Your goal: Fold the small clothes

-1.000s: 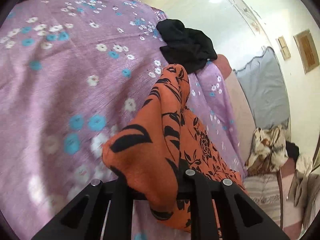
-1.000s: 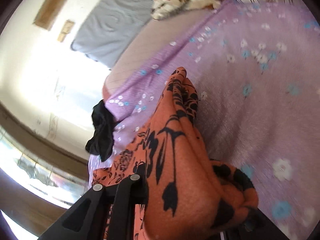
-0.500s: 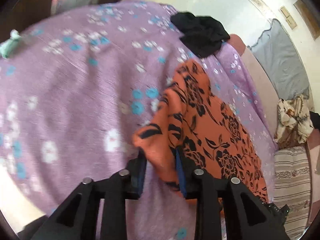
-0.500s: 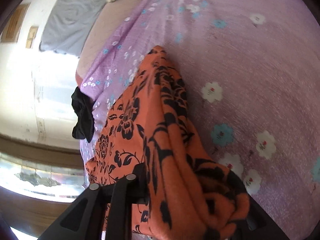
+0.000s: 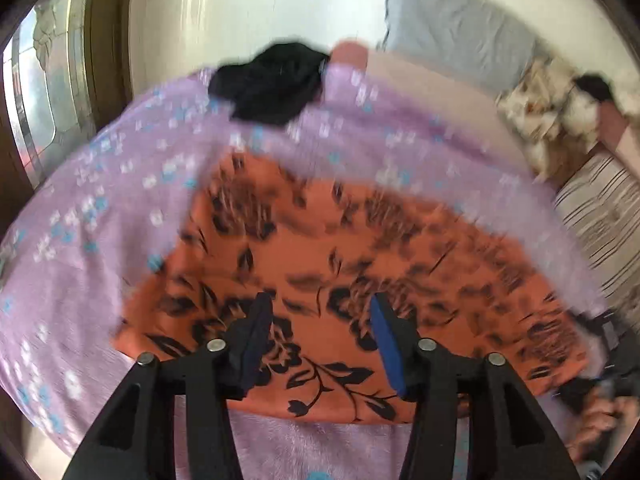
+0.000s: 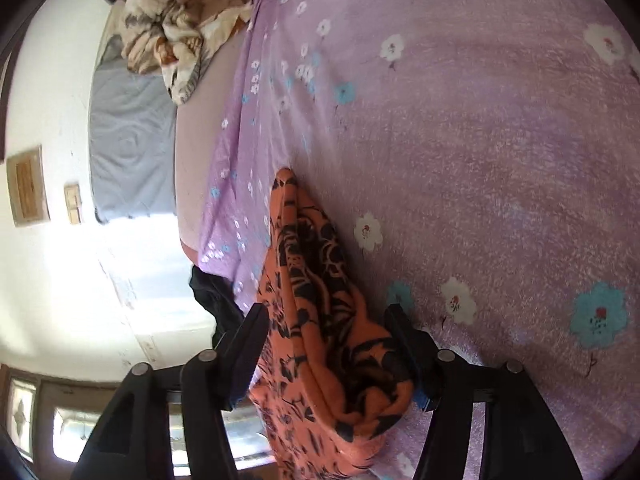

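An orange cloth with black flower print [image 5: 340, 252] lies spread on the purple flowered bedspread [image 5: 80, 260] in the left wrist view. My left gripper [image 5: 318, 322] is open just above its near edge, holding nothing. In the right wrist view the same cloth [image 6: 320, 320] is bunched between the wide-apart fingers of my right gripper [image 6: 326, 336]; the jaws are open and the fabric rests loosely between them. The right gripper also shows at the cloth's right edge in the left wrist view [image 5: 608, 360].
A black garment [image 5: 272, 80] lies at the far edge of the bed. A beige patterned blanket [image 6: 176, 20] and a grey pillow [image 5: 460, 28] lie at the head end. A striped pillow [image 5: 600, 216] sits at right. Wall and window are beyond the bed.
The left gripper let go of the cloth and opened wide; the cloth now lies spread flat. The right gripper's jaws have opened around the bunched fabric.
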### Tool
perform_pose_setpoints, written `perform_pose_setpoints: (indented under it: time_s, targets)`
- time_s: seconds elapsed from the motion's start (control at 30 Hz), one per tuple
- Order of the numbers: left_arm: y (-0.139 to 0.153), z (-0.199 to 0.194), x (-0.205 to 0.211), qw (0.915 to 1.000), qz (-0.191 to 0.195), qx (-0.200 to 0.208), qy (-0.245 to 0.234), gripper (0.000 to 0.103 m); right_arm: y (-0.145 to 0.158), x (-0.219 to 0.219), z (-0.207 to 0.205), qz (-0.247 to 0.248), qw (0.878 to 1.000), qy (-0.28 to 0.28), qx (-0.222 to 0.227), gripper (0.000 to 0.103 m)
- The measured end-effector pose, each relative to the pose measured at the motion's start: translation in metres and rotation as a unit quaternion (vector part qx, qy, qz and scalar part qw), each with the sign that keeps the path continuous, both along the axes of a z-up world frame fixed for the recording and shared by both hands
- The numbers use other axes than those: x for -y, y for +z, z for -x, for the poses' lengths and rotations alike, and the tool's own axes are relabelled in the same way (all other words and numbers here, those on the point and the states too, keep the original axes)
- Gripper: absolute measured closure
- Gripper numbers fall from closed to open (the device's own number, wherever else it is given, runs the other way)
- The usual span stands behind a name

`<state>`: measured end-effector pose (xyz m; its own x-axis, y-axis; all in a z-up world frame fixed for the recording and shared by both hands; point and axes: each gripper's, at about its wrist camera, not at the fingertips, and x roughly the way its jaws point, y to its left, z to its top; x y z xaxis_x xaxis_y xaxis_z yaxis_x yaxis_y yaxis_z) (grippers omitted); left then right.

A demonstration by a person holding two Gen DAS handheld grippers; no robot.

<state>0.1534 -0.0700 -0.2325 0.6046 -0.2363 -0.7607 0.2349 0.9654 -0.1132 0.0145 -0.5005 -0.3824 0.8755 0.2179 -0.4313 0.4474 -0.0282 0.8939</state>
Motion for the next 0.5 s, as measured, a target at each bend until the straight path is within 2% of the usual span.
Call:
perform_pose_setpoints:
  time_s: [0.03, 0.07, 0.1, 0.13, 0.2, 0.27, 0.33, 0.4, 0.47, 0.5]
  targets:
    - [-0.028, -0.014, 0.002, 0.9981, -0.02, -0.058, 0.006, 0.049, 0.005, -0.002, -0.007, 0.026, 0.999, 0.027, -0.012, 0.042]
    - [-0.045, -0.021, 0.002, 0.9957, -0.028, -0.088, 0.006, 0.049, 0.009, -0.006, -0.015, 0.052, 0.997, 0.053, -0.025, 0.05]
    - [-0.045, -0.019, 0.0, 0.9982, -0.025, -0.055, 0.004, 0.049, 0.014, -0.011, -0.023, 0.088, 0.992, 0.08, -0.043, 0.066]
    - [-0.039, -0.016, 0.002, 0.9986, -0.033, -0.041, 0.003, 0.049, 0.016, -0.015, -0.027, 0.115, 0.987, 0.093, -0.059, 0.067]
    - [-0.034, -0.017, 0.002, 0.998, -0.025, -0.058, -0.006, 0.049, 0.017, -0.014, -0.024, 0.127, 0.986, 0.08, -0.069, 0.067]
    - [-0.027, -0.013, -0.012, 0.9983, 0.006, -0.057, 0.005, 0.049, 0.027, -0.014, -0.025, 0.152, 0.983, 0.066, -0.082, 0.064]
    - [-0.014, -0.007, -0.036, 0.9972, 0.041, -0.044, 0.045, 0.048, 0.048, -0.013, -0.018, 0.21, 0.971, 0.029, -0.107, 0.06]
    - [0.002, 0.003, -0.07, 0.9902, 0.072, -0.018, 0.118, 0.041, 0.072, -0.013, 0.002, 0.279, 0.952, -0.033, -0.122, 0.033]
    - [0.013, 0.015, -0.103, 0.9762, 0.103, 0.008, 0.191, 0.023, 0.096, -0.017, 0.018, 0.342, 0.929, -0.084, -0.113, 0.031]
    - [0.014, 0.022, -0.124, 0.9627, 0.11, 0.01, 0.247, 0.021, 0.105, -0.023, 0.017, 0.368, 0.922, -0.077, -0.09, 0.031]
